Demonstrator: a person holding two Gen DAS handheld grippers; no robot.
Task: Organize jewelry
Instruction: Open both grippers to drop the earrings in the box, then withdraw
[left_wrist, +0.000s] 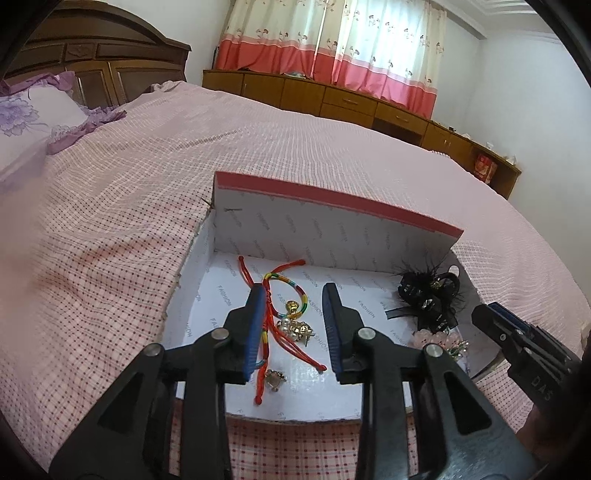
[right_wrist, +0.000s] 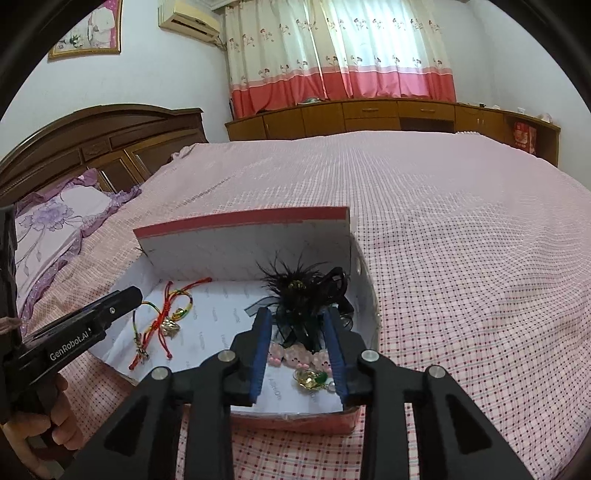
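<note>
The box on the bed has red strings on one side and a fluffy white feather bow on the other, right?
Not quite. The feather bow is black, not white, as the right wrist view shows. The red strings do lie at the other side of the box on the bed.

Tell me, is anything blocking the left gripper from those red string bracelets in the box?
Nothing visible does. The left gripper hangs open right above the red string bracelets in the open box; only gold charms lie among the cords.
</note>
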